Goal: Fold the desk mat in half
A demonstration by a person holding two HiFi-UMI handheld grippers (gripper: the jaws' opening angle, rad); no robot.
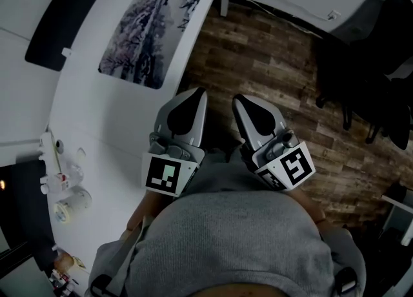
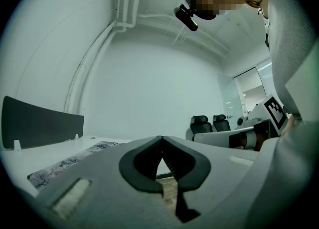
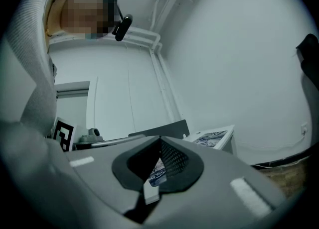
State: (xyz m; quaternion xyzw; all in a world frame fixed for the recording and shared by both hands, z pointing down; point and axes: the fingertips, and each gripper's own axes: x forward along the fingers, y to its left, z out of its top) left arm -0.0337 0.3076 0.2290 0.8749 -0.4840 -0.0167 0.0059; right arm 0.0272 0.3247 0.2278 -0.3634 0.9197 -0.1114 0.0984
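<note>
- Grey sweater point(image 1: 239, 237) on the person's body fills the bottom of the head view, and both grippers are held close against it.
- Desk mat point(image 1: 158, 18), printed with a grey-and-white landscape, lies flat and unfolded on the white table point(image 1: 97, 115), with one long side running along the table's edge.
- Left gripper point(image 1: 197, 95) has its jaws pressed together with nothing between them. It is beside the table's edge and well apart from the mat.
- Right gripper point(image 1: 240, 102) is likewise closed and empty, out over the wooden floor point(image 1: 271, 63).
- Risk: the mat lies flush on a smooth top, so closed jaws could only push it. My guess is they must open before a corner can be nipped.
- Risk: a push or a pull towards the edge could slide the whole mat along or off the table instead of lifting it.
- Risk: lifting one corner ahead of the other would probably skew the fold, so the halves would not match.
- Containers: I can make out none for certain. Some small white items point(image 1: 61, 179) sit near the table's left edge, too small to identify, and their contents cannot be judged.
- Beyond the mat stand a dark panel point(image 1: 71, 11) and black chairs point(image 1: 368, 57).
</note>
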